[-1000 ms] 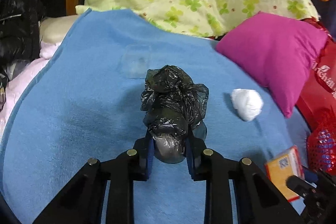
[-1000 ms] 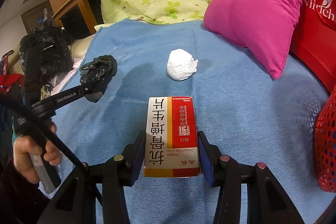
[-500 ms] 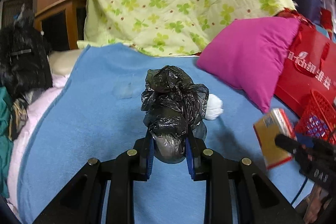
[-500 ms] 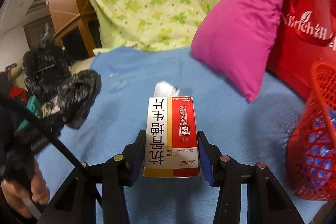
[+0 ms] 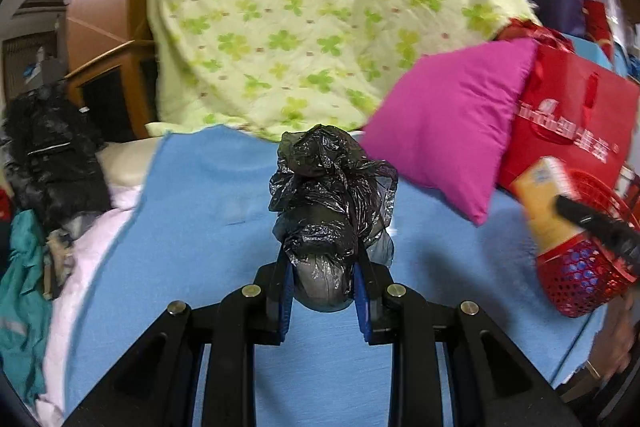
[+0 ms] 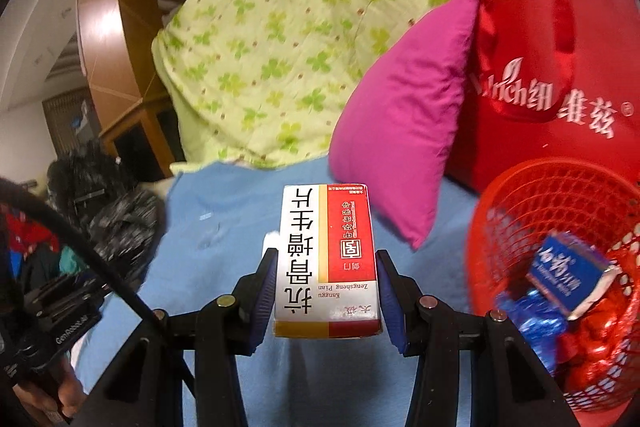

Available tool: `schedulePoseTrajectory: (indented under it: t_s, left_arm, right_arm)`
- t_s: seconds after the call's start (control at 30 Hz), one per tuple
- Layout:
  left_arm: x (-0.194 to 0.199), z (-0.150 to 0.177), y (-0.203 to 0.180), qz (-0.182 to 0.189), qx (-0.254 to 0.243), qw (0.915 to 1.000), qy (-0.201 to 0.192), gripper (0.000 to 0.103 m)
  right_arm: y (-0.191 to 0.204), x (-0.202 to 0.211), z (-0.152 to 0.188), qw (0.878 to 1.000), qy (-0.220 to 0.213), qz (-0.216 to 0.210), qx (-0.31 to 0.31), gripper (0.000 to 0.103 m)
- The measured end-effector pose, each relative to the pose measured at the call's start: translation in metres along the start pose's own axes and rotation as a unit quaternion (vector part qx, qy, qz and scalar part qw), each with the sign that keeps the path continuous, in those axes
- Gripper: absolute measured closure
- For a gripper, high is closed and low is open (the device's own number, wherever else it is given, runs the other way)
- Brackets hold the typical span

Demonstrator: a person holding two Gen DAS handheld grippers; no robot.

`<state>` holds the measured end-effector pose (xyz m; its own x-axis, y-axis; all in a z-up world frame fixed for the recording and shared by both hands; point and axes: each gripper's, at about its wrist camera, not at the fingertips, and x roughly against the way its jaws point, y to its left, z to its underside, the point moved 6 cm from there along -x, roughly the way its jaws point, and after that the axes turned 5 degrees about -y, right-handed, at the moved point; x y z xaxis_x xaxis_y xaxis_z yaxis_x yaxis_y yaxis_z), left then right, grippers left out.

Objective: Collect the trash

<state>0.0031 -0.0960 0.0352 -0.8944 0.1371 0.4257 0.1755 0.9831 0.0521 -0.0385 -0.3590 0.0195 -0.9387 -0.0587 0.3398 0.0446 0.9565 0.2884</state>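
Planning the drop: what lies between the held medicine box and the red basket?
Only bare blue blanket separates medicine box from red basket, per the right wrist view.

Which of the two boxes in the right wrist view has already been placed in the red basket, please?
The blue box, lying tilted inside the red basket among shiny wrappers. The red-and-white medicine box is clamped in the right gripper, above the blue blanket.

The left tongs [image 5: 323, 293] clamp a crumpled black plastic bag [image 5: 330, 201] above the blue blanket [image 5: 200, 227].
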Motion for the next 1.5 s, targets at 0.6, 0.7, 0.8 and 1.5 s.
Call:
schedulePoseTrajectory:
  t_s: [0.6, 0.7, 0.8, 1.5]
  left_arm:
    - [0.1, -0.021, 0.131, -0.145, 0.073, 0.9839, -0.074, 0.075]
    - [0.102, -0.011, 0.138, -0.14, 0.081, 0.9845, -0.067, 0.075]
    - [0.092, 0.008, 0.139, -0.131, 0.081, 0.9874, -0.038, 0.075]
    - [-0.02, 0.138, 0.066, -0.034, 0.098, 0.9817, 0.16, 0.072]
  right_arm:
    - [0.015, 0.047, -0.037, 0.993, -0.105, -0.06, -0.015, 0.053]
    - [0.024, 0.043, -0.031, 0.993, -0.098, -0.069, -0.006, 0.053]
    - [0.039, 0.026, -0.015, 0.995, -0.055, -0.076, 0.013, 0.053]
    - [0.104, -0.08, 0.142, 0.961, 0.241, -0.054, 0.127, 0.053]
